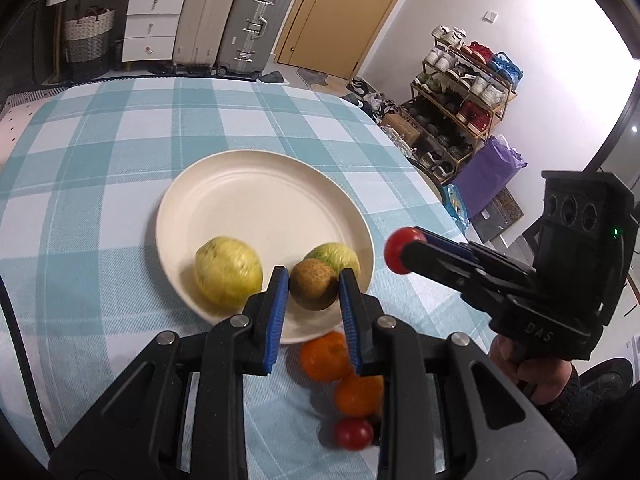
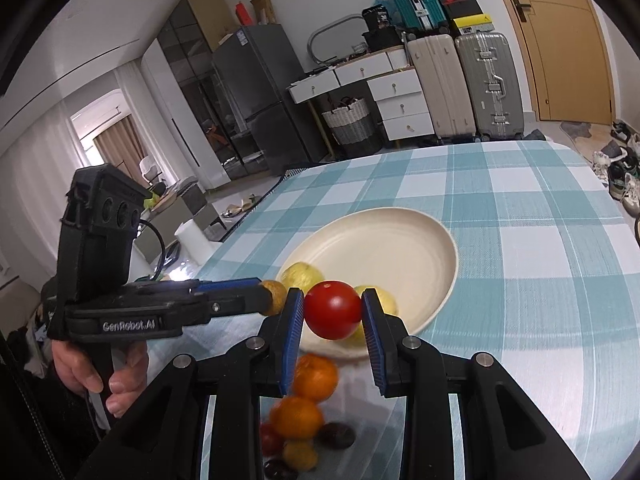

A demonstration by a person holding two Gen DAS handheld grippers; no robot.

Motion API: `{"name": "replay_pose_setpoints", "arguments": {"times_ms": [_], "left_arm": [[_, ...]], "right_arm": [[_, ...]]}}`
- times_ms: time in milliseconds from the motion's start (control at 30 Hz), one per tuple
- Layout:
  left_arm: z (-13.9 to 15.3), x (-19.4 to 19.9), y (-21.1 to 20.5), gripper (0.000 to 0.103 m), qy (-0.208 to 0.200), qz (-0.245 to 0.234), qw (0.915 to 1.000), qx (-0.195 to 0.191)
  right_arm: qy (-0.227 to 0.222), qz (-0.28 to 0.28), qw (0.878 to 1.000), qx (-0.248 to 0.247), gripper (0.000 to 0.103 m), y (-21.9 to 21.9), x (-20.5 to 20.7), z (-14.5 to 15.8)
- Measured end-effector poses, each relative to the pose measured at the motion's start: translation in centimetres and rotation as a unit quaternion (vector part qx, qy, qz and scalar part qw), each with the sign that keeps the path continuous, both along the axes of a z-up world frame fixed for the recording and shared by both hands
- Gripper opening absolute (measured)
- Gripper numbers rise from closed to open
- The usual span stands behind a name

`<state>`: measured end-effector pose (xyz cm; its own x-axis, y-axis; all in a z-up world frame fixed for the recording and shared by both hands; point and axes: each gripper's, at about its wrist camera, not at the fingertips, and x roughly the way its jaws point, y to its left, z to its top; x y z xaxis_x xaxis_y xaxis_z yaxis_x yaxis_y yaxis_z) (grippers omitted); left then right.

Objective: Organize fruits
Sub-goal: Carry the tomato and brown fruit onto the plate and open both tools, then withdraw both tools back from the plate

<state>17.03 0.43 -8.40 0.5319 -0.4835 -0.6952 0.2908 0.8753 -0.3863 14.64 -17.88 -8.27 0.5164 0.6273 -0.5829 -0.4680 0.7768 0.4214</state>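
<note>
My left gripper is shut on a brownish-yellow round fruit and holds it over the near rim of the cream plate. Two yellow-green guavas lie on the plate's near side. My right gripper is shut on a red tomato, above the plate's near rim; it also shows in the left wrist view. Two oranges and a red tomato lie on the cloth below the grippers.
The table has a blue-and-white checked cloth. More small fruits, dark and yellow, lie by the oranges near the table's front. Suitcases, drawers and a shoe rack stand beyond the table.
</note>
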Motion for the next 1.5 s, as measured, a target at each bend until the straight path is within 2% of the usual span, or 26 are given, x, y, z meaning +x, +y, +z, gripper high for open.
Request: {"name": "replay_pose_setpoints", "arguments": {"times_ms": [433, 767, 833, 900, 933, 1367, 1433, 1500], "left_arm": [[-1.9, 3.3, -1.0, 0.023, 0.023, -0.002, 0.9996, 0.015], [-2.3, 3.6, -0.8, 0.023, 0.022, 0.005, 0.9996, 0.013], [-2.1, 3.3, -0.8, 0.023, 0.020, 0.005, 0.9997, 0.012], [-1.8, 3.0, -0.8, 0.023, 0.015, 0.004, 0.9998, 0.012], [-1.6, 2.8, -0.8, 0.023, 0.013, 0.005, 0.9998, 0.013], [0.2, -0.1, -0.2, 0.024, -0.004, 0.025, 0.9995, 0.021], [0.4, -0.7, -0.1, 0.029, -0.006, 0.028, 0.9993, 0.023], [0.6, -1.4, 0.0, 0.032, -0.011, 0.034, 0.9990, 0.027]], "right_arm": [[0.033, -0.034, 0.999, -0.018, 0.030, -0.7, 5.1, -2.2], [0.048, -0.030, 0.998, -0.034, 0.031, -0.1, 6.0, -3.5], [0.047, -0.035, 0.998, -0.035, 0.034, -0.2, 5.9, -3.5], [0.047, -0.040, 0.998, -0.031, 0.050, -0.5, 5.8, -3.4], [0.046, -0.042, 0.998, -0.027, 0.052, -0.7, 5.8, -3.3], [0.015, -0.056, 0.998, -0.017, 0.052, -1.4, 3.5, -0.9], [0.012, -0.057, 0.998, -0.017, 0.054, -1.4, 3.2, -0.6], [0.008, -0.057, 0.998, -0.016, 0.061, -1.4, 2.8, -0.2]]}}
